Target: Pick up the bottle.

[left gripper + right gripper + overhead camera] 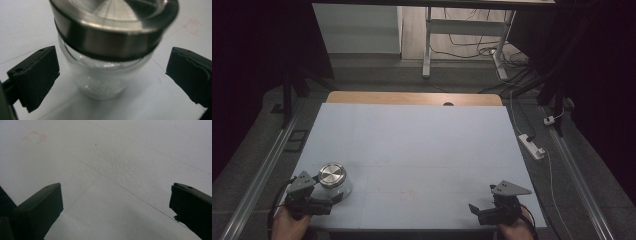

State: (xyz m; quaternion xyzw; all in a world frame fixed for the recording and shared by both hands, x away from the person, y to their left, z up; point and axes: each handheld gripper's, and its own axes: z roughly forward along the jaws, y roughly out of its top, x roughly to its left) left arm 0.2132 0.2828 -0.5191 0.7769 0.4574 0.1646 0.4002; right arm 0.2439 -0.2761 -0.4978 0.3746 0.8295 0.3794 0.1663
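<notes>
At the near left corner of the table (412, 130), the left gripper (328, 192) has its jaws spread wide on either side of a glass jar (338, 187), and in the left gripper view neither black pad touches the glass — a clear gap shows on both sides of the jar (100, 82). This looks like the approach step of a grasp: the jar is framed but not yet held. The next move probably calls for easing the gripper slightly forward so the pads meet the clear wall below the lid rather than the lid's rim, then closing evenly so the jar does not skid on the smooth top. The jar stands upright, a short round vessel of clear glass with a pale, grainy look inside that cannot be identified. Its metal lid (115, 27) is a broad brushed-steel disc with a faint radial sheen and a dark band at its lower edge, wider than the glass body beneath. The table surface is a matte, pale sheet with fine seam lines and a slightly pebbled texture. Well apart, at the near right corner, the right gripper (482, 210) rests low over bare table, its jaws likewise spread with nothing between them — idle for now, by the look of it.
</notes>
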